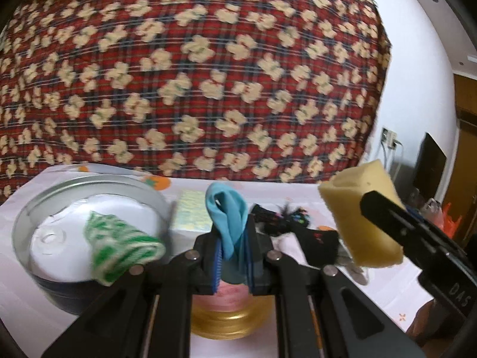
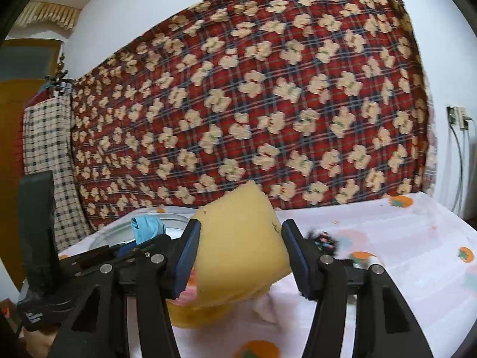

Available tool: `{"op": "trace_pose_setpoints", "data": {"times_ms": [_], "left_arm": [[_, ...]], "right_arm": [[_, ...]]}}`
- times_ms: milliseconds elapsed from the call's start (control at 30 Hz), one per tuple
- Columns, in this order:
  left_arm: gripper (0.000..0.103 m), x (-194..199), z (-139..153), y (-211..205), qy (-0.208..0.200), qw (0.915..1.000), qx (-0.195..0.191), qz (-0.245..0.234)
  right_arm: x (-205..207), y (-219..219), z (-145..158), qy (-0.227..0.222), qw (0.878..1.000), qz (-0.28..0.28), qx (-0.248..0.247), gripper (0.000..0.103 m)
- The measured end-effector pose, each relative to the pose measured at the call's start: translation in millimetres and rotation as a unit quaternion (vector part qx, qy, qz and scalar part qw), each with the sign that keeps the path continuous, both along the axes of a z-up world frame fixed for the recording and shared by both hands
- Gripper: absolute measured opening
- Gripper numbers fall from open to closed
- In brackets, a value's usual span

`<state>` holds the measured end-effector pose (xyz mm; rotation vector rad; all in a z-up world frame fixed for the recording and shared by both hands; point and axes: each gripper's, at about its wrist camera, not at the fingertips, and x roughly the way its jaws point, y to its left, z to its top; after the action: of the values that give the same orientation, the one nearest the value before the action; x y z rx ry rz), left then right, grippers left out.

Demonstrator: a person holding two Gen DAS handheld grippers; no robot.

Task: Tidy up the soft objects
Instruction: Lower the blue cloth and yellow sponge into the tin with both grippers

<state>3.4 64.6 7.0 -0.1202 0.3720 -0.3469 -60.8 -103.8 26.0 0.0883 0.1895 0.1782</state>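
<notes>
The blue cloth (image 1: 228,223) is being pinched tight in the left gripper (image 1: 234,256), up in the air beside the round tin (image 1: 35,232). The yellow sponge (image 2: 238,253) is being squeezed between the right gripper's (image 2: 241,259) wide-apart fingers. 1 green and white cloth (image 1: 119,247) is already lying in the tin. I think 2 black soft things (image 1: 286,220) are waiting on the table cover (image 2: 402,238) with orange fruit. A red bear blanket (image 1: 190,71) is hanging behind.

A sock (image 1: 119,247) is lying in the tin (image 1: 32,217) at left; a packet (image 1: 192,213) is sitting right of it, dark items (image 1: 286,219) farther right.
</notes>
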Motion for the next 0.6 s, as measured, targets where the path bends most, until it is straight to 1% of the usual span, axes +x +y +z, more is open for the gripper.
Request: {"op": "trace_pose_setpoints", "data": {"times_ms": [300,400,600], "left_arm": [[0.01,12,4,59,-0.003,0.9974,-0.007,0.072],[0.01,17,3,77,-0.003,0.9954,-0.002,0.095],[0.01,28,1,112,0.003,0.9907,-0.006,0.136]], "right_arm": [[21,54,9,-0.007,0.998,0.056,0.008,0.059],[28,69,13,-0.01,0.997,0.07,0.012,0.059],[41,101,16,-0.017,0.996,0.092,0.015,0.059]]}}
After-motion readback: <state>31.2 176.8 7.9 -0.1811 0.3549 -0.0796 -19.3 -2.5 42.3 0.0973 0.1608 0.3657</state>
